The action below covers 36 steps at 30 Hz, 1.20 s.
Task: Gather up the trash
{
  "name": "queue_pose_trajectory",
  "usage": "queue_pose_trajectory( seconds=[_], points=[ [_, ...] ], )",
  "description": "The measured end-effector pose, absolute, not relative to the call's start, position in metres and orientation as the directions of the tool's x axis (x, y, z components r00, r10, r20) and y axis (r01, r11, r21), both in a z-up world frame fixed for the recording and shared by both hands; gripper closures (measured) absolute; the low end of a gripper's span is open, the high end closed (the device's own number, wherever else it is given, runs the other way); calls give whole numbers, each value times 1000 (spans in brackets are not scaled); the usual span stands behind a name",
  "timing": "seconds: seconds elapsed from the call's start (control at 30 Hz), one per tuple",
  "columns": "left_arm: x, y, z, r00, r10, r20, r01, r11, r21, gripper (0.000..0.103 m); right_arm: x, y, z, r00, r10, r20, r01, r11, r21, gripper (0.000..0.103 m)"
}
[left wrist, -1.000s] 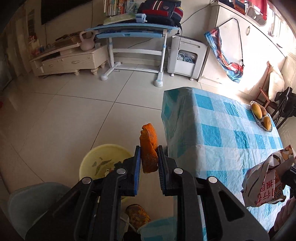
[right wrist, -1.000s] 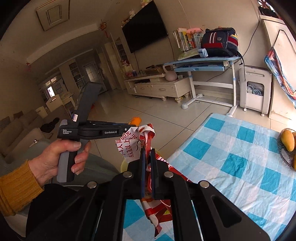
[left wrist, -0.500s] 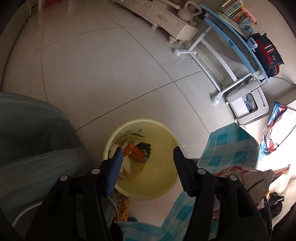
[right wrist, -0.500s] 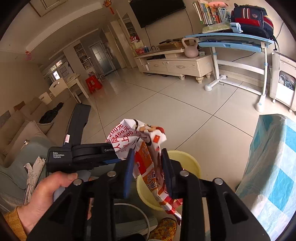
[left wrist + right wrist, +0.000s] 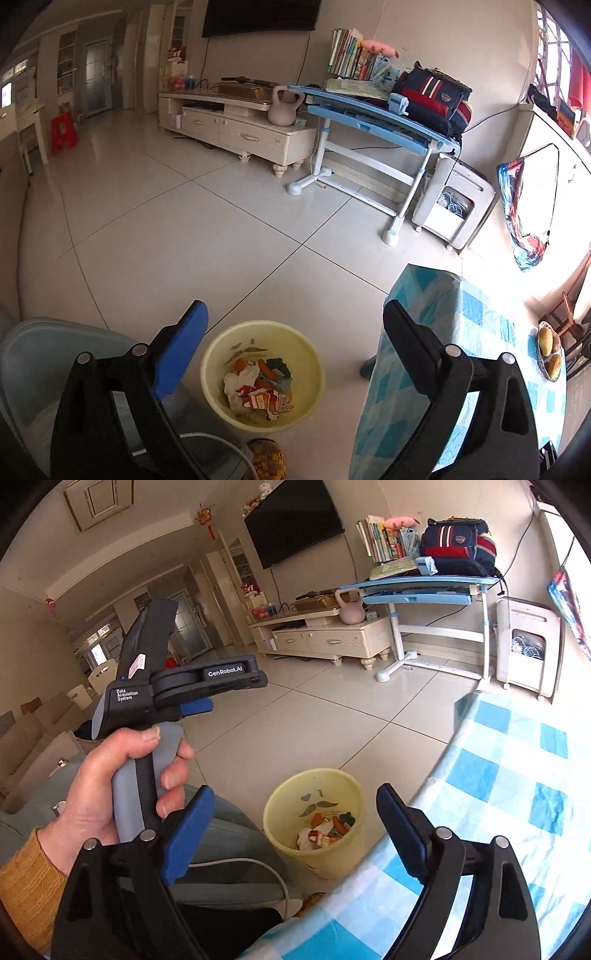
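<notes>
A yellow bin (image 5: 221, 354) stands on the tiled floor beside the table; it also shows in the right wrist view (image 5: 284, 805). Inside lie orange peel and a crumpled red-and-white wrapper (image 5: 258, 395), seen too in the right wrist view (image 5: 325, 830). My left gripper (image 5: 293, 314) is open and empty, above the bin. My right gripper (image 5: 295, 797) is open and empty, above the table edge near the bin. The left gripper's body (image 5: 177, 686) shows in a hand at the left of the right wrist view.
A table with a blue checked cloth (image 5: 443, 369) stands right of the bin, also in the right wrist view (image 5: 509, 775), with a fruit bowl (image 5: 550, 350) at its far end. A grey-blue chair (image 5: 44, 354) is at the left. A blue desk (image 5: 373, 114) and TV cabinet (image 5: 236, 125) stand far off.
Both grippers opened. The orange peel left the left gripper and the wrapper left the right gripper; both now lie in the bin. Both views tilted up toward the room.
</notes>
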<state>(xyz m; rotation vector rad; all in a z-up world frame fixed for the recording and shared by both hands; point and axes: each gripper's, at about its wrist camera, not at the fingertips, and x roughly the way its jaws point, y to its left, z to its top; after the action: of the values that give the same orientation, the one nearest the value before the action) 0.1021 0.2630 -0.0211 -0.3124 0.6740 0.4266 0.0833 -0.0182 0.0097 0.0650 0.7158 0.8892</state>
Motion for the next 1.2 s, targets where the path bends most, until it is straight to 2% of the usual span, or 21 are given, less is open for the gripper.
queue_pose_trajectory(
  seconds=[0.03, 0.23, 0.37, 0.47, 0.63, 0.73, 0.87, 0.97, 1.03, 1.2],
  points=[
    [97, 247, -11, 714, 266, -647, -445, 887, -126, 8, 71, -37, 15, 468, 694, -547, -662, 686, 304, 8],
    [44, 123, 9, 790, 144, -596, -250, 963, -99, 7, 4, -132, 33, 675, 468, -570, -485, 864, 136, 8],
    [2, 49, 4, 786, 80, -613, -148, 987, -61, 7, -28, -183, 41, 756, 347, -555, -362, 928, 87, 8],
    [-32, 10, 7, 787, 80, -611, -115, 993, -19, 7, -40, -220, 42, 773, 317, -549, -288, 947, 141, 8],
    [-87, -29, 27, 810, 128, -573, -110, 992, 65, 7, -71, -247, 47, 831, 180, -527, -163, 983, 80, 8],
    [-117, -45, 42, 830, 142, -539, -96, 989, 113, 7, -85, -258, 58, 853, 159, -497, -121, 987, 109, 8],
    [-148, -46, 61, 856, 115, -505, -82, 993, 87, 7, -110, -267, 72, 881, 143, -451, -96, 988, 124, 8],
    [-169, -52, 69, 866, 128, -484, -87, 990, 107, 7, -136, -267, 77, 914, 34, -403, -14, 998, 53, 8],
    [-181, -58, 72, 866, 143, -480, -92, 988, 128, 7, -144, -267, 81, 908, 63, -415, -43, 997, 57, 8],
    [-209, -67, 79, 869, 102, -485, -67, 994, 90, 7, -159, -272, 85, 880, 149, -451, -92, 985, 146, 7]
  ],
)
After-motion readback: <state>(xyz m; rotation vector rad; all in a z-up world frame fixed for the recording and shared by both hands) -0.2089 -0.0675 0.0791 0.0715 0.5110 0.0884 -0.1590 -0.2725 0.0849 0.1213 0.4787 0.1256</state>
